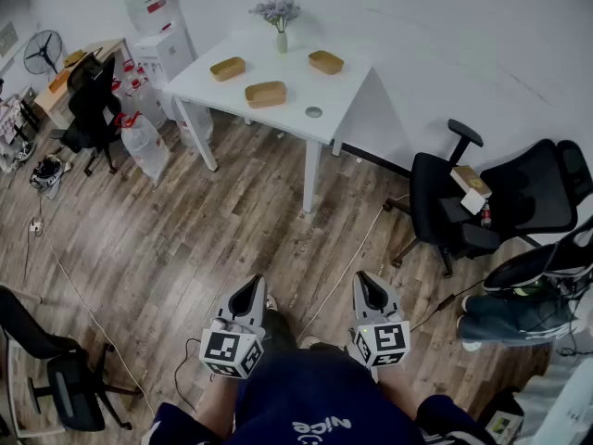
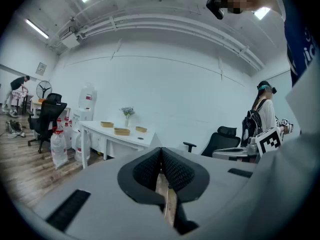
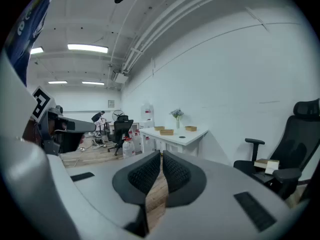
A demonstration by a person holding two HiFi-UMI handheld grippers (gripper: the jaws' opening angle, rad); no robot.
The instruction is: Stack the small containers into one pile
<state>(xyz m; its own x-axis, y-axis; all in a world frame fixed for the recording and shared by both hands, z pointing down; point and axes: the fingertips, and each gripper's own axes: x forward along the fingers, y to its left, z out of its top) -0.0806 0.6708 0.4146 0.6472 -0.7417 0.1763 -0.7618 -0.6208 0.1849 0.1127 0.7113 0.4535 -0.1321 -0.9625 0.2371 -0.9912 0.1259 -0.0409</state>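
Note:
Three shallow brown containers sit apart on a white table (image 1: 338,100) far ahead: one at the left (image 1: 228,68), one at the front (image 1: 266,94), one at the right (image 1: 326,61). They show small in the left gripper view (image 2: 121,131) and in the right gripper view (image 3: 166,132). My left gripper (image 1: 254,286) (image 2: 161,153) and right gripper (image 1: 363,281) (image 3: 161,157) are held low in front of the person's body, over the wooden floor, well short of the table. Both are shut with nothing between the jaws.
A vase of flowers (image 1: 281,26) and a small round disc (image 1: 314,112) share the table. Black office chairs (image 1: 445,211) stand at the right, another chair (image 1: 93,109) and a water dispenser (image 1: 162,44) at the left. A cable (image 1: 352,267) crosses the floor. A person (image 2: 262,115) stands at the right.

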